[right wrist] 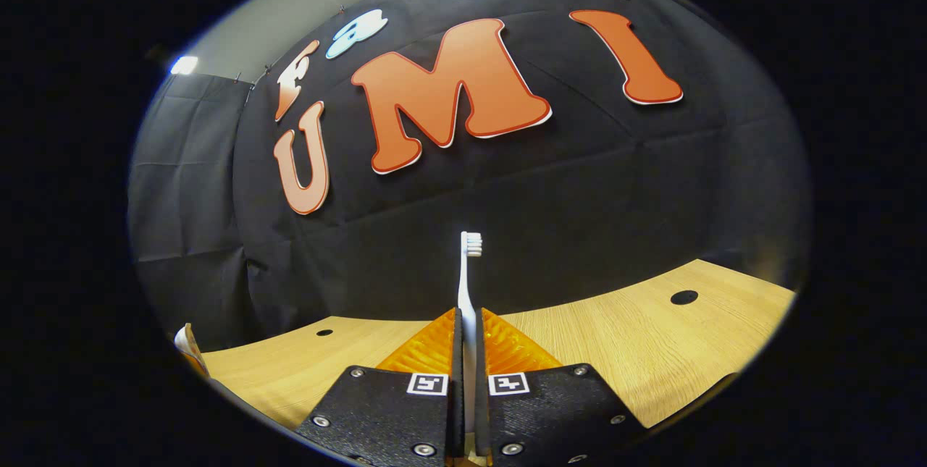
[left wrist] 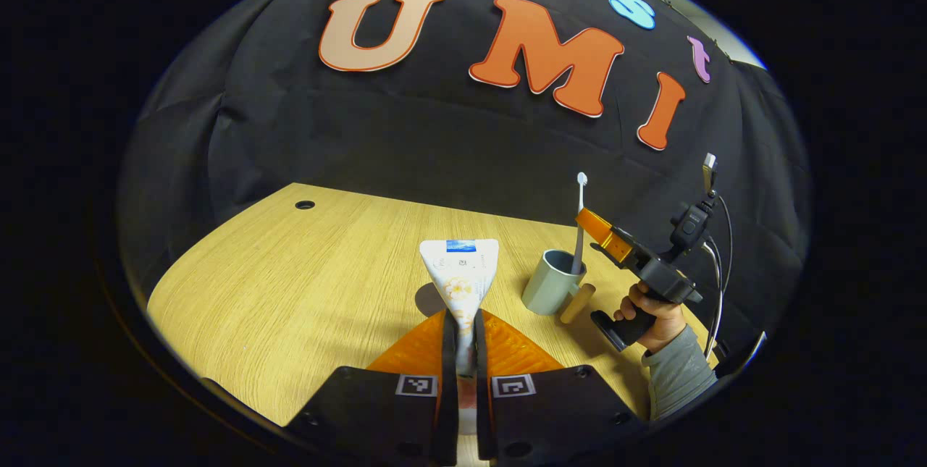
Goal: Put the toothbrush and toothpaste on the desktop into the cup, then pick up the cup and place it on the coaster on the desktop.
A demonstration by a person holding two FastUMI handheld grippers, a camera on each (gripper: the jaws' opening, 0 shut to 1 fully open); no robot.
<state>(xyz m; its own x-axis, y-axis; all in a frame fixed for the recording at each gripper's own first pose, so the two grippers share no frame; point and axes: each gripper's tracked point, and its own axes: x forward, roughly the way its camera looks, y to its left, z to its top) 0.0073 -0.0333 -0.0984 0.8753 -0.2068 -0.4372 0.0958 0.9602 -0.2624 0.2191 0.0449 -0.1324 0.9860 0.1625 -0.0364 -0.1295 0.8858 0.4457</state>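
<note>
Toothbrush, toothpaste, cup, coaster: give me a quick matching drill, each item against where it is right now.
Items:
1. toothbrush
2. toothpaste
3. cup
4. coaster

States:
A. standing on the desktop, the brush's lower end in it
B. clamped in the left gripper
C. beside the cup's base
D. clamped in the right gripper, head up

Pairs: 1-D, 2-B, 3-A, 4-C

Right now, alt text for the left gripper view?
The left gripper is shut on a toothpaste tube, held upright above a wooden desktop. To the right, the right gripper, held in a person's hand, grips a toothbrush standing in a grey cup, with a round wooden coaster on edge beside the cup.
</note>
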